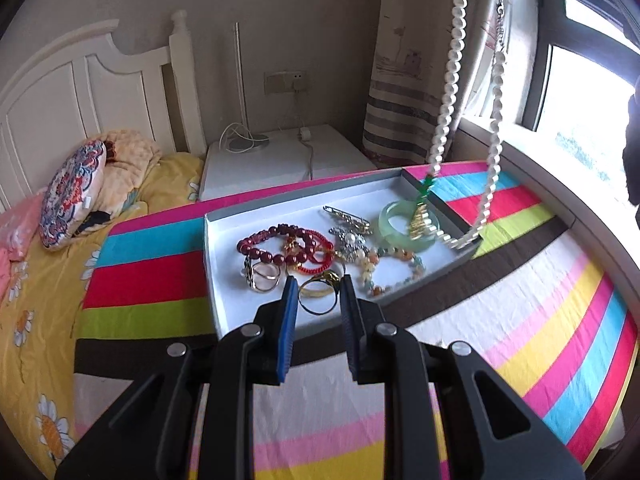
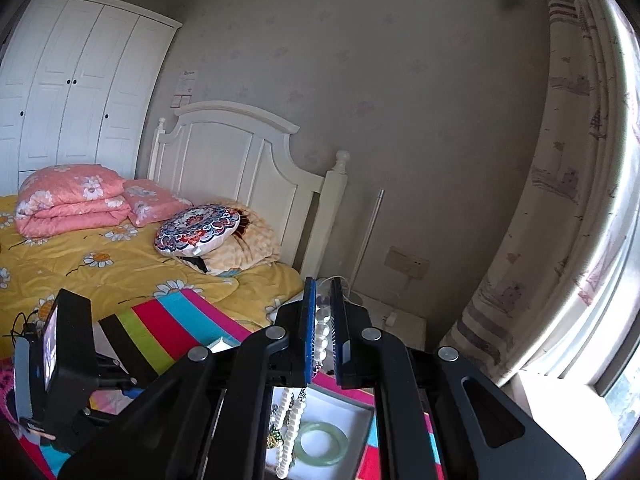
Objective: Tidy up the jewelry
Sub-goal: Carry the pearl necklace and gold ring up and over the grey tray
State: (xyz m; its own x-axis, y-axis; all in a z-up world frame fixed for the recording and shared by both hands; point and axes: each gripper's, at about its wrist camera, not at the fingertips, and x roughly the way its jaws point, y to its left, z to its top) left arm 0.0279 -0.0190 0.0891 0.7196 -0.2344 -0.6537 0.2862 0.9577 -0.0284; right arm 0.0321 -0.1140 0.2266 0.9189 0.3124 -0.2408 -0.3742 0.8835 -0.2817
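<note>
A shallow white tray (image 1: 224, 280) lies on the striped cloth and holds a red bead bracelet (image 1: 280, 248), rings (image 1: 262, 276), a green jade bangle (image 1: 404, 226), brooches and a pastel bead bracelet. My left gripper (image 1: 318, 284) is open just above the tray's near edge, its fingers either side of a gold ring (image 1: 320, 288). My right gripper (image 2: 323, 308) is shut on a white pearl necklace (image 2: 322, 336) and holds it high; the necklace (image 1: 452, 80) hangs down to the tray's right edge. The bangle (image 2: 324, 442) shows below the right gripper.
The striped cloth (image 1: 520, 312) covers a table beside a bed with a yellow quilt (image 1: 32, 340). A white nightstand (image 1: 280, 160) stands behind the tray. A window sill (image 1: 560, 168) and curtain run along the right. The left gripper's body (image 2: 60, 368) shows at lower left.
</note>
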